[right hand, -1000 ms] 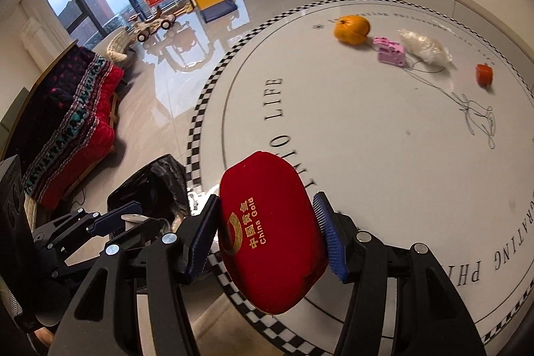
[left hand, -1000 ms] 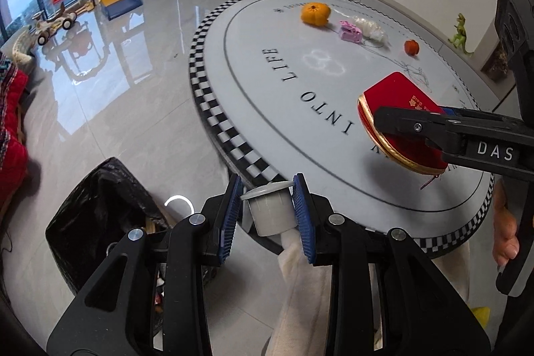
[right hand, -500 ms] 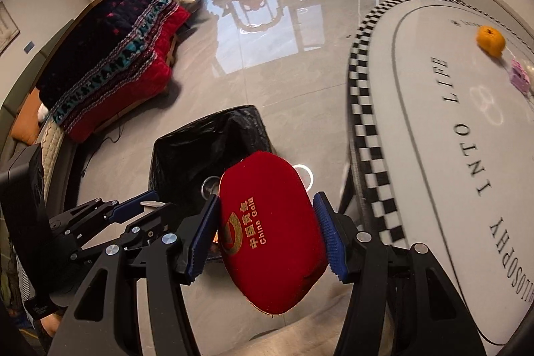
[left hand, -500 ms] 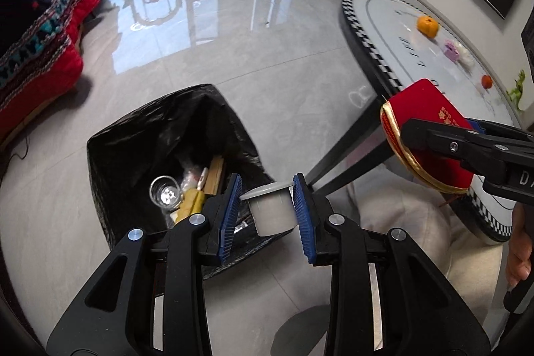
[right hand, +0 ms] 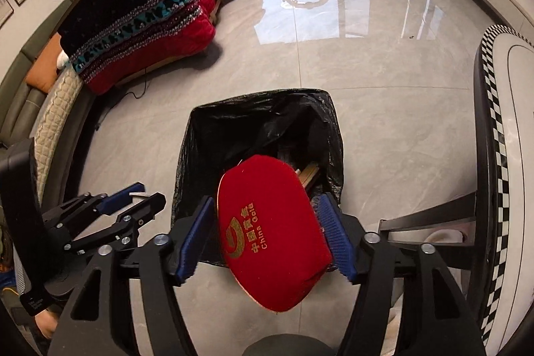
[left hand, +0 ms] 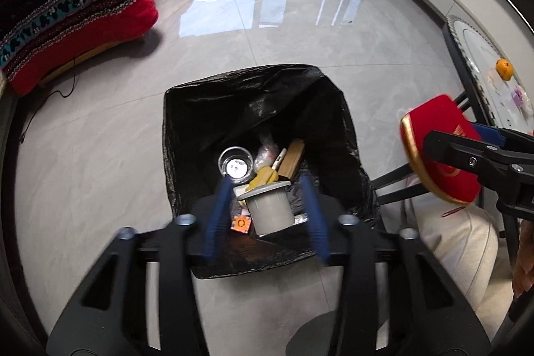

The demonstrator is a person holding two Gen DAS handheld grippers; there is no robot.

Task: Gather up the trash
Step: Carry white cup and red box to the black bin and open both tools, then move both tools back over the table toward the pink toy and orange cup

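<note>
A bin lined with a black bag stands on the floor below both grippers; it also shows in the right wrist view. It holds a clear cup, wooden sticks and wrappers. My left gripper is open over the bin, and the small white cup is loose between its spread fingers, touching neither. My right gripper has its jaws spread beside a red "China Gold" pouch, which tilts over the bin's near edge; the left pad stands apart from it. The pouch also shows in the left wrist view.
The round table with a checkered rim is to the right, its dark legs near the bin. An orange fruit lies on it. A couch with a red patterned blanket is at the left. Toys stand at the far window.
Both grippers swung from the table to above the bin. The left gripper opened and let go of the white cup. The right gripper's jaws have spread around the red pouch.
</note>
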